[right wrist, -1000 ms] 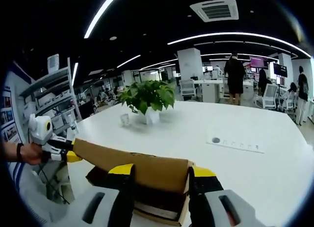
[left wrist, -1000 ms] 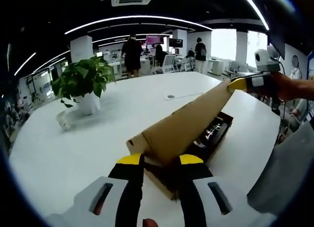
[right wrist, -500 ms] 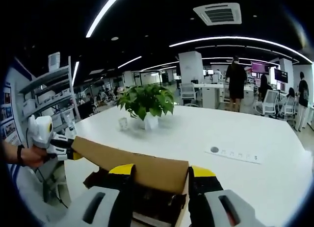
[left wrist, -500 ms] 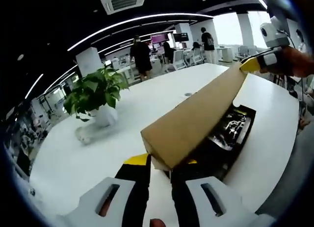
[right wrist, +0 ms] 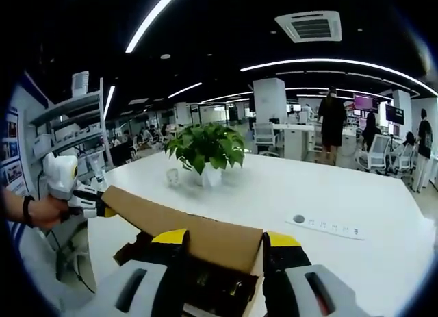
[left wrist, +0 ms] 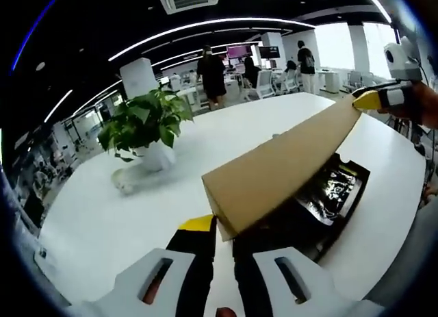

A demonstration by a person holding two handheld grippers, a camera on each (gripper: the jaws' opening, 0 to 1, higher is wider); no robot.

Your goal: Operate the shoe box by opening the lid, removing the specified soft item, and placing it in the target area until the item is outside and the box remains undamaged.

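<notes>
Overhead, lid (left wrist: 284, 168) raised, table (left wrist: 102, 214) beside

No text, label, brand, number or sign can be read in either view. The cardboard lid (left wrist: 284, 166) is plain brown on the face it shows. In the right gripper view, posters (right wrist: 11, 159) hang on the wall at 9 o'clock, and screens (right wrist: 380, 108) glow in the far office at 3 o'clock, but whatever is printed on them is too small and blurred to make out. The screens (left wrist: 239, 52) at 12 o'clock in the left gripper view are just as unreadable. The dark contents of the box (left wrist: 328, 194) show glossy highlights but no legible lettering.
</notes>
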